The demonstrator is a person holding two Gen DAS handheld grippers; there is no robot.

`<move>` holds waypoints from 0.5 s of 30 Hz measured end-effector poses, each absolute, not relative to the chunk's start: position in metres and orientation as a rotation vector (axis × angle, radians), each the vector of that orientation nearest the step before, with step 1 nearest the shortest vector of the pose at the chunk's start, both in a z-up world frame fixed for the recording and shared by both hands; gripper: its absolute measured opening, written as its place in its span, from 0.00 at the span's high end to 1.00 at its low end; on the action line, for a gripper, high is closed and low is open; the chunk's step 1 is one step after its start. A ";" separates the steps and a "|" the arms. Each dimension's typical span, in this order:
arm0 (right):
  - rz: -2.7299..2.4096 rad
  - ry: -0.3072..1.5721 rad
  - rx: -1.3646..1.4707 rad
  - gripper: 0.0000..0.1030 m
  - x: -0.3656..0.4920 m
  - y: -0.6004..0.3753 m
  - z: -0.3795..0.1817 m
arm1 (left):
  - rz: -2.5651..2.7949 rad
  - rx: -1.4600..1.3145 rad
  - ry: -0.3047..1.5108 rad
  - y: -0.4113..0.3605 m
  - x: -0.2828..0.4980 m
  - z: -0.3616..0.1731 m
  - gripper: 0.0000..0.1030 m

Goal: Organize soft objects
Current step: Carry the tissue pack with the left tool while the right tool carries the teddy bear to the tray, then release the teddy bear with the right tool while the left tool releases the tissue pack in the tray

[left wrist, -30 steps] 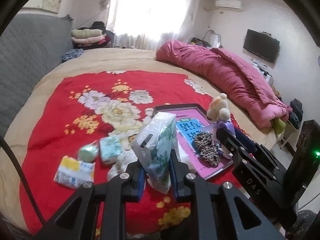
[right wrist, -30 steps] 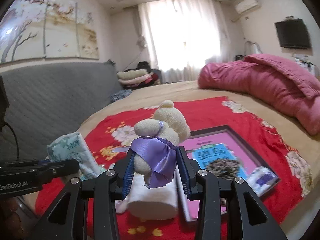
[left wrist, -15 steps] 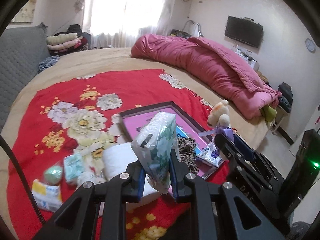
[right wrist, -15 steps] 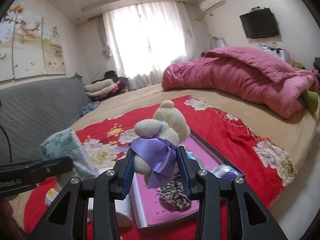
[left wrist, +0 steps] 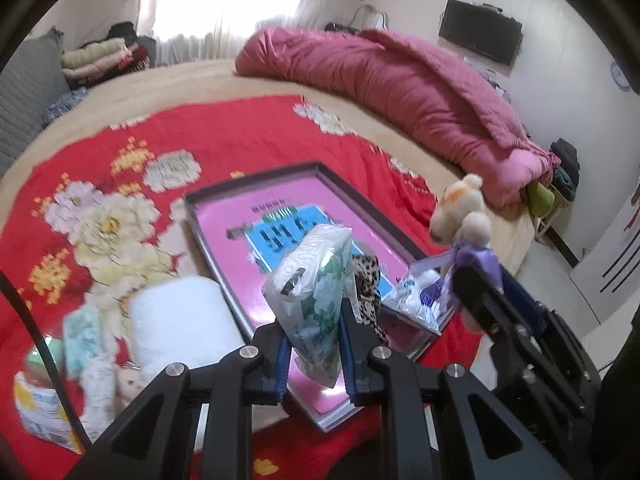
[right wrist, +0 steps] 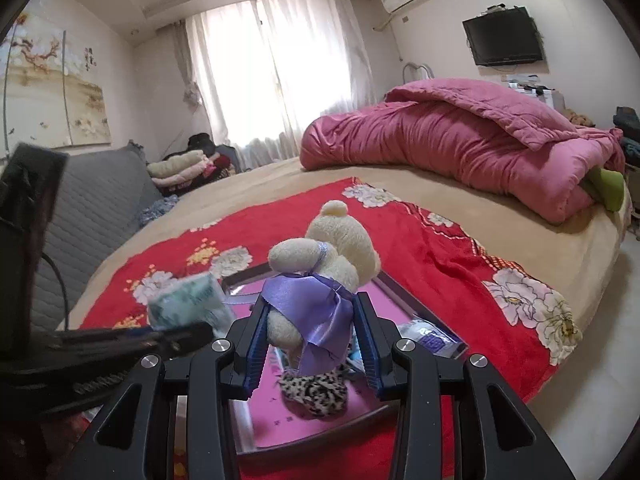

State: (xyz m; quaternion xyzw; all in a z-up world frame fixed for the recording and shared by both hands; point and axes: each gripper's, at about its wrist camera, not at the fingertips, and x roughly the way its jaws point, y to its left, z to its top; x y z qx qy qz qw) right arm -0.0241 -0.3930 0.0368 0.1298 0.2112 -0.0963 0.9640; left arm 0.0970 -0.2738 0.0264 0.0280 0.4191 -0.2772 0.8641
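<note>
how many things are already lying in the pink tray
2. A leopard-print fabric piece lies at the near end of the pink tray, and a clear packet with purple print sits in its near right corner. The held items may hide more.

My right gripper [right wrist: 312, 344] is clamping the plush bear [right wrist: 324, 256] over the pink tray [right wrist: 404, 292]. The tissue pack [right wrist: 188, 304] is hanging left of that tray; 1 leopard-print cloth [right wrist: 314, 394] is lying inside it.
</note>
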 end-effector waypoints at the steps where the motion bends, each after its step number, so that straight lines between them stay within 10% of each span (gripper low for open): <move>1: -0.200 0.434 0.265 0.60 -0.023 -0.395 0.035 | -0.585 0.062 0.889 -0.276 0.098 0.022 0.79; 15: -0.209 0.546 0.262 0.60 -0.008 -0.404 0.009 | -0.628 0.108 1.004 -0.294 0.103 -0.018 0.79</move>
